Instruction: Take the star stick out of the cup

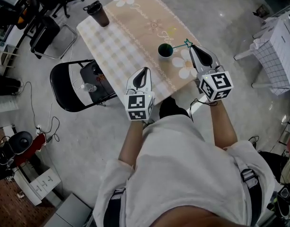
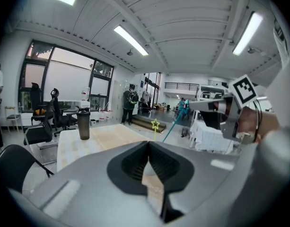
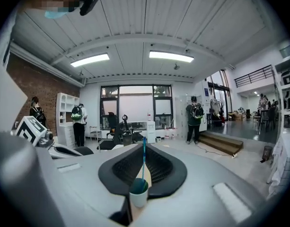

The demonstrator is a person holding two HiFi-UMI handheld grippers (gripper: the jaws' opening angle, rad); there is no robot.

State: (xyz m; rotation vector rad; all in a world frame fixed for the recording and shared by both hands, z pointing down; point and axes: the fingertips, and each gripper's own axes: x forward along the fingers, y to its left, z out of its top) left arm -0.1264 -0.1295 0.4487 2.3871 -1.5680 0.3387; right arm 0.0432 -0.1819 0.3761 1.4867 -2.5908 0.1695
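Note:
A dark green cup [image 1: 165, 50] stands on the beige cloth of the table [image 1: 135, 27]. A teal star stick [image 1: 181, 45] slants from the cup's mouth towards the right, its star next to my right gripper [image 1: 192, 47]. In the right gripper view that gripper [image 3: 144, 145] is shut on the thin stick [image 3: 144, 160], whose lower end sits in the cup [image 3: 138, 193] below the jaws. My left gripper [image 1: 144, 71] hangs at the table's near edge, shut and empty [image 2: 148, 143]. In the left gripper view a yellow star [image 2: 155, 124] stands beside the teal stick [image 2: 173, 126].
A dark shaker bottle [image 1: 98, 13] stands at the table's far left corner. A black folding chair [image 1: 69, 86] with a water bottle on it stands left of the table. White furniture [image 1: 277, 51] is at the right. People stand in the background.

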